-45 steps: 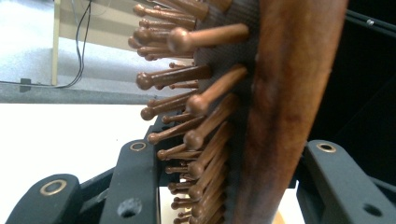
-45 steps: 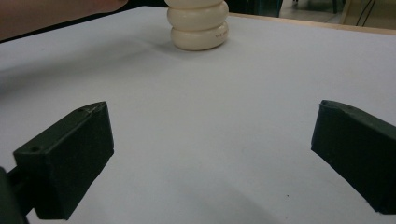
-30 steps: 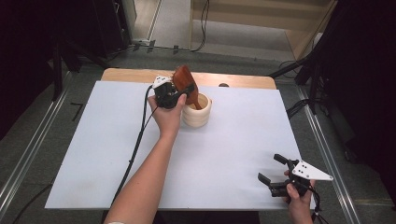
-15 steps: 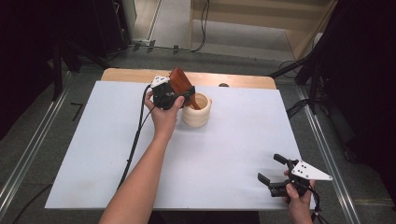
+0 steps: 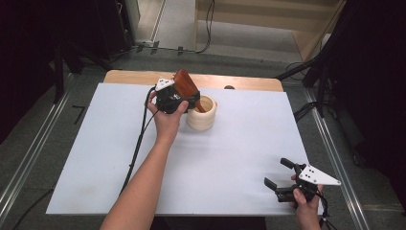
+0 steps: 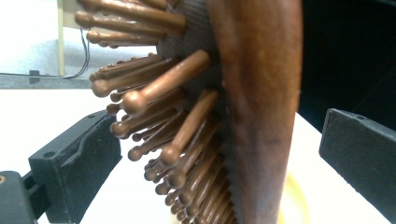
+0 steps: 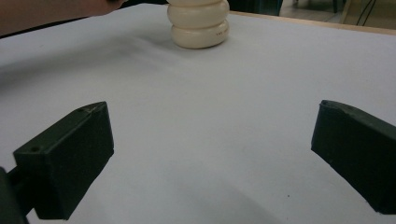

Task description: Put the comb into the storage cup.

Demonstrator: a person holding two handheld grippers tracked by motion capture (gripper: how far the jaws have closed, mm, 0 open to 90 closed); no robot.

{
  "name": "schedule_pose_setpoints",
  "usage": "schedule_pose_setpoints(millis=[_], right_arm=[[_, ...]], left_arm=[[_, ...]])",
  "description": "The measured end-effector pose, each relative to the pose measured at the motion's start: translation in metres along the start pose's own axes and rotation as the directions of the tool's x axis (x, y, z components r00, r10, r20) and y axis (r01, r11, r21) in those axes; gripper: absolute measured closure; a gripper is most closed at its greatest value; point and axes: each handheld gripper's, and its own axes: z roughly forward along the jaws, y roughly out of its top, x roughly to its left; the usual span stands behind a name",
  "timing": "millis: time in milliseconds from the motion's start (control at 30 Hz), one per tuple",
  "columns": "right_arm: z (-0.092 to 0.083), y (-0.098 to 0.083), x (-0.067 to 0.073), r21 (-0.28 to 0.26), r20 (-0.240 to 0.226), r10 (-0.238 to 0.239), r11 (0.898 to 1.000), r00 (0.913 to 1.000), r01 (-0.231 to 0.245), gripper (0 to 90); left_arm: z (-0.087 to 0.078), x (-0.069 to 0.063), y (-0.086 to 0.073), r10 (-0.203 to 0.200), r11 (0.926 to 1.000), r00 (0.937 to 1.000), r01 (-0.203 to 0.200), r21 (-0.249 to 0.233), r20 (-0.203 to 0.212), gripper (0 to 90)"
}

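The hairbrush [image 5: 186,86] stands tilted in the cream cup [image 5: 201,113] at the counter's [image 5: 239,143] far side, between the left gripper's [image 5: 184,98] jaws, which have just been opening wide. The left gripper view shows its pins [image 6: 159,93] clear of both pads. The right gripper [image 5: 279,178] rests wide open and empty at the near right corner, well apart.

the high view looks forward and down from above the near edge of the white table [image 5: 239,158], taking in the whole top and the floor beyond its far side. the left gripper view sits far left of centre, pressed close against a wooden hairbrush [image 6: 252,112], its bristles [image 6: 163,116] blurred by nearness, facing the far edge. the right gripper view rides low at the near right corner, skimming the tabletop [image 7: 210,140] toward the far left. it shares the cream ribbed cup [image 7: 198,23] with the high view, where that cup [image 5: 201,115] stands far of centre.
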Motion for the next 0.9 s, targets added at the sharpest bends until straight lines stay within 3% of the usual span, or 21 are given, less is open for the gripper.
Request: schedule_pose_setpoints(millis=[333,900], right_arm=[[0.000,0.000,0.000,0.003,0.004,0.003,1.000,1.0000,-0.003,0.0],[0.002,0.000,0.001,0.012,0.011,-0.005,1.000,0.9999,0.005,0.0]], left_arm=[[-0.007,0.002,-0.005,0.023,0.9997,0.9996,-0.023,0.008,-0.019,0.0],[-0.036,0.006,-0.010,0.061,0.9981,0.9977,-0.061,-0.002,-0.029,0.0]])
